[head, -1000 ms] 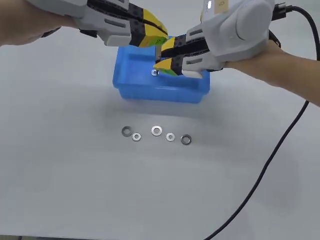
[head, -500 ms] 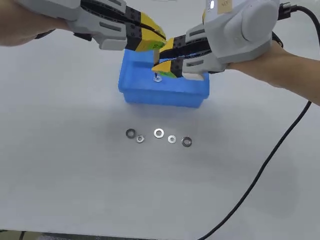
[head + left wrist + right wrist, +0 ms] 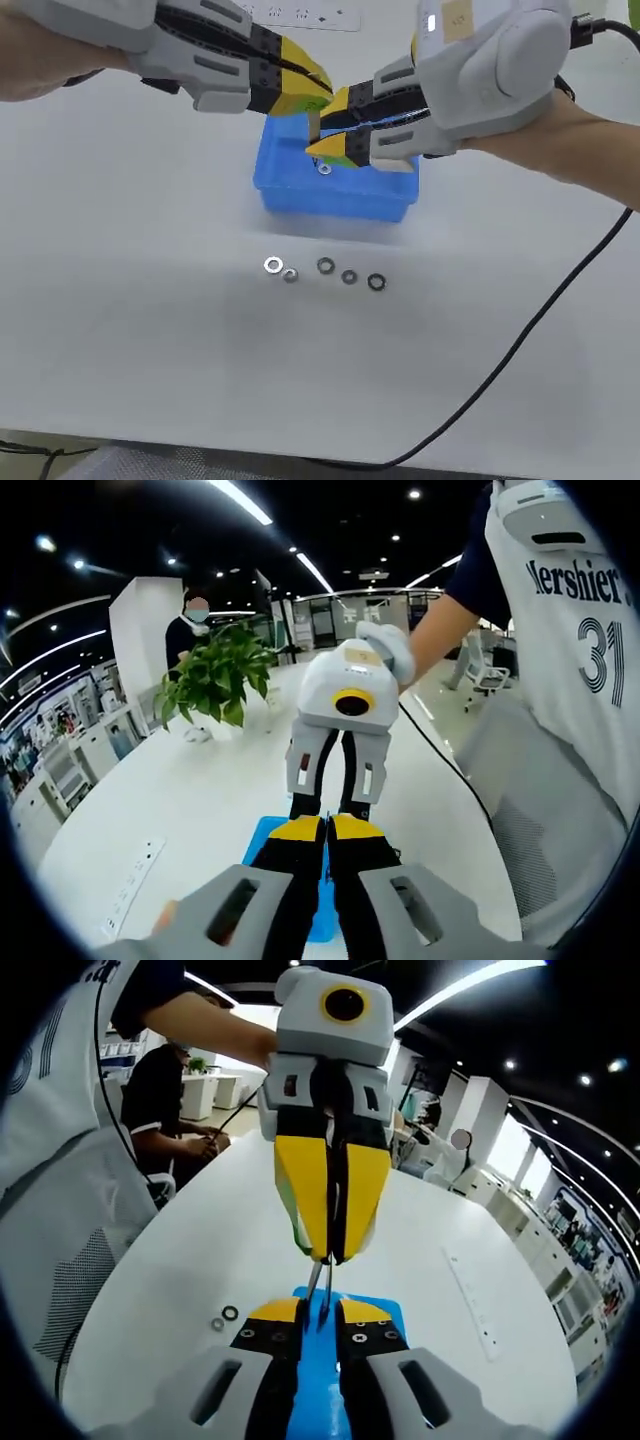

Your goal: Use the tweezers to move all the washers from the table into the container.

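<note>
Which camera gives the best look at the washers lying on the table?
The head view: five washers lie in a row in front of the blue container, unobstructed. The right gripper view catches two, left of its jaws. The left gripper view aims higher, across the room.

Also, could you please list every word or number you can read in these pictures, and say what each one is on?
"31": on the person's white top, left gripper view.
"ershier", first letter unclear: above it on the same top.
Label on the right gripper's housing: too small to read.
Marks on the power strip: too small to read.
</note>
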Motion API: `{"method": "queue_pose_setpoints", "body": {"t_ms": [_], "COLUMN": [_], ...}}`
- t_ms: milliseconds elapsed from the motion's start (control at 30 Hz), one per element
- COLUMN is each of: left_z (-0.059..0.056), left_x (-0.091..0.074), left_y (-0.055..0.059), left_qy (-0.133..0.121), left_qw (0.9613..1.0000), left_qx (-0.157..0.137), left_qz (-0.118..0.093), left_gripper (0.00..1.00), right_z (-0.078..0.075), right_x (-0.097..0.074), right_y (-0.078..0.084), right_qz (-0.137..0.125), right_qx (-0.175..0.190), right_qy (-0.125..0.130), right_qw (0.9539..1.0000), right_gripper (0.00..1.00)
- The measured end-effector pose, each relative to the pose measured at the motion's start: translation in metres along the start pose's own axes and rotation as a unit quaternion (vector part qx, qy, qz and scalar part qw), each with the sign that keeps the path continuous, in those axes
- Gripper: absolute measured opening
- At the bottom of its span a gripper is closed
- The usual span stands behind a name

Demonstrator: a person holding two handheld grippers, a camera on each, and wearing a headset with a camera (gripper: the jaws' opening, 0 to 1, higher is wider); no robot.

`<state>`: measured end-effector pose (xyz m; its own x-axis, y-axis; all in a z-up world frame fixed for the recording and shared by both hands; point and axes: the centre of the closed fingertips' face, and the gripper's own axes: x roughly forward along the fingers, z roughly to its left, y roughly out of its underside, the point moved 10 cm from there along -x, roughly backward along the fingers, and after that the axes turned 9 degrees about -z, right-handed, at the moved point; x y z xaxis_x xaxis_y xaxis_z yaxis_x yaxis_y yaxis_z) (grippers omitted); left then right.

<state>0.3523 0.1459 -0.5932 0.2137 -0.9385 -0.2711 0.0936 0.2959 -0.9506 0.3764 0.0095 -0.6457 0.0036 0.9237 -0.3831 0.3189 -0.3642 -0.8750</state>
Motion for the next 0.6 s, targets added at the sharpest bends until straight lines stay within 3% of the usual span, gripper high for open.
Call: {"method": "queue_pose_setpoints", "body": {"t_ms": [233, 600], "left_z": [-0.022, -0.051], "left_x": [-0.008, -0.015], "left_y": [-0.007, -0.005], "left_qy": [-0.002, -0.001], "left_qw": [0.9999, 1.0000], "left_qx": [0.010, 0.001], "left_qz": [-0.001, -0.001], "left_gripper": [0.05, 0.05], "right_z": [0.019, 0.048], "right_x": [0.000, 0.002], "right_y": [-0.013, -0.020], "right_qz": [0.003, 0.002], "right_qx": [-0.011, -0.012], "right_qy": [-0.011, -0.027], "right_qw": [0.9999, 0.9995], "right_gripper": [0.11, 0.11]}}
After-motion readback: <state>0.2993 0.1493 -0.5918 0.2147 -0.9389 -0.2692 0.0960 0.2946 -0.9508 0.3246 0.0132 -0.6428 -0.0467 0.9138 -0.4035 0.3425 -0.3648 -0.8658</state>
